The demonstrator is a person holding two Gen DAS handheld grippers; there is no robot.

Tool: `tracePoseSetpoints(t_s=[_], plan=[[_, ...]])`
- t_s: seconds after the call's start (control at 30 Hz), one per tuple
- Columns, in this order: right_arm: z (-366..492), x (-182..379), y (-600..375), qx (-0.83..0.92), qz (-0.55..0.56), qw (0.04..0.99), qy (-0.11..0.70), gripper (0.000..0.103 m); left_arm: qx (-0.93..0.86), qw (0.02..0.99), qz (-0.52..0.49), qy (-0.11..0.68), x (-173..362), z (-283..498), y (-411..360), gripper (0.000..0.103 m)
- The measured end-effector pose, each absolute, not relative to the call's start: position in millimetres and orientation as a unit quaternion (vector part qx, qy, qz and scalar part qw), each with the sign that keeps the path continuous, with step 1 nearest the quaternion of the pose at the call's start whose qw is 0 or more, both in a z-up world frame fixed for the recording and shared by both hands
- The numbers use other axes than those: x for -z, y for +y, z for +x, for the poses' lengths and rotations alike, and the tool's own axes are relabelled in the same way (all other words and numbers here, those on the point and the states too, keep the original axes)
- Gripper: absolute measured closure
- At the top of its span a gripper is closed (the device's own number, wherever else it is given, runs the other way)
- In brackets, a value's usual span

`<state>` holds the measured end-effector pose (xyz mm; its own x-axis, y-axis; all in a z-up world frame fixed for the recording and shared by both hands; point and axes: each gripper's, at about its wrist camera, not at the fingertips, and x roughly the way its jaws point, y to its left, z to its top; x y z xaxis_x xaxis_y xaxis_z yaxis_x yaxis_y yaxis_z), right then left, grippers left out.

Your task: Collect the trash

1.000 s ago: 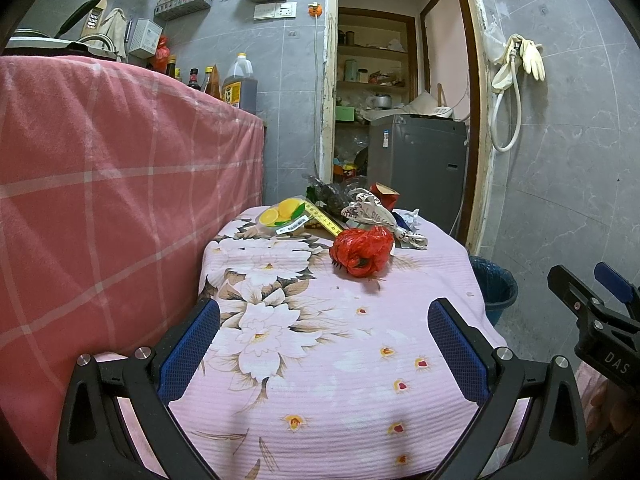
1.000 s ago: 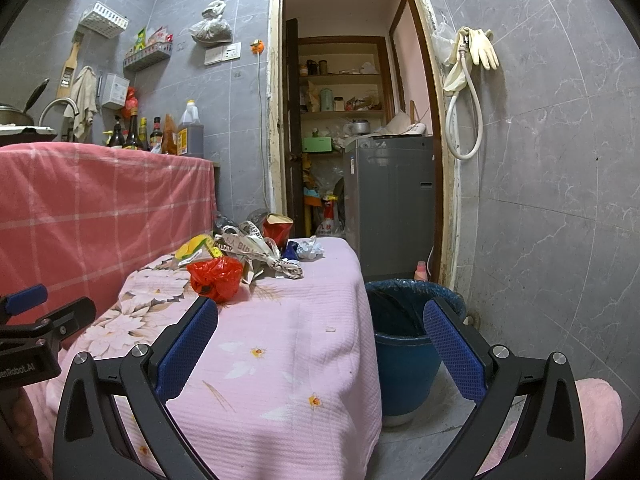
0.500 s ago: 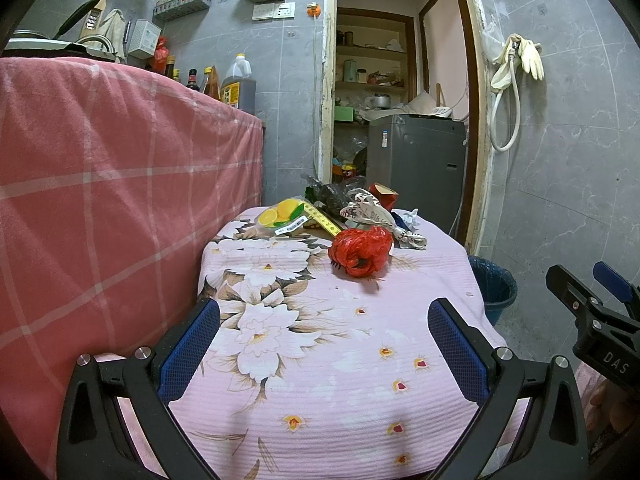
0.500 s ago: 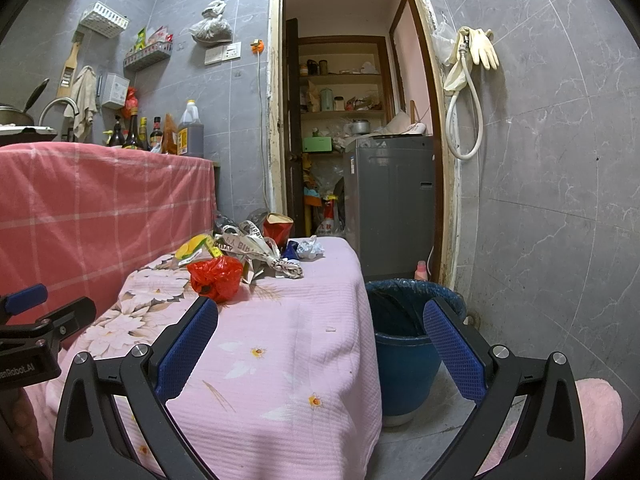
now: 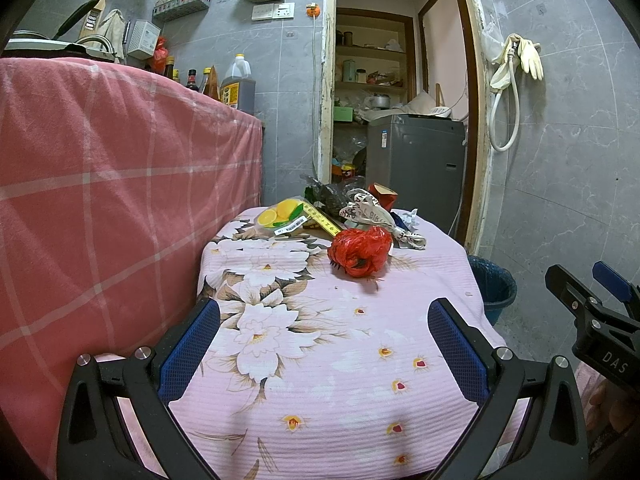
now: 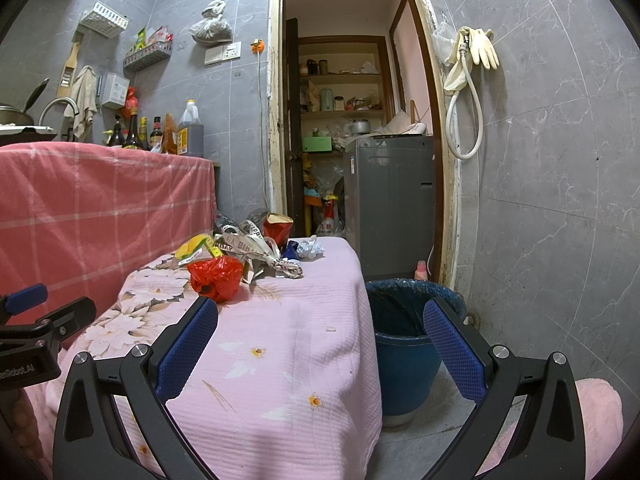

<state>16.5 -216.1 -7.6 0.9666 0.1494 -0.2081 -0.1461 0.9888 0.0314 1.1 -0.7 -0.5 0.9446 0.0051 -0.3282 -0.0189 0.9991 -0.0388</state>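
A heap of trash lies at the far end of the pink flowered tablecloth: a crumpled red plastic bag nearest me, a printed paper wrapper, a lemon-print packet, a red paper cup and a white paper ball. A blue bin stands on the floor right of the table. My left gripper hovers open over the near tablecloth. My right gripper is open at the table's right edge.
A counter draped in pink checked cloth rises on the left, with bottles on top. A doorway behind the table leads to a grey appliance. A grey tiled wall with a hose and gloves closes the right.
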Motion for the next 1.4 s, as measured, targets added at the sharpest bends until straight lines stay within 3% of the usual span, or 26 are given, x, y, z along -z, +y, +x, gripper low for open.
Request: tracePoseSetpoints(t_s=[0.93,1.4], plan=[[24,-4,-216,-0.083,0.018,0.989,0.118,0.000,-0.012,0.986,-0.014,0.167,-9,8,-8,0.001],[79,-21,-213,-0.108,-0.024,0.986,0.121,0.000,-0.002,0.984,0.007,0.179,-22,72,-4,0.001]])
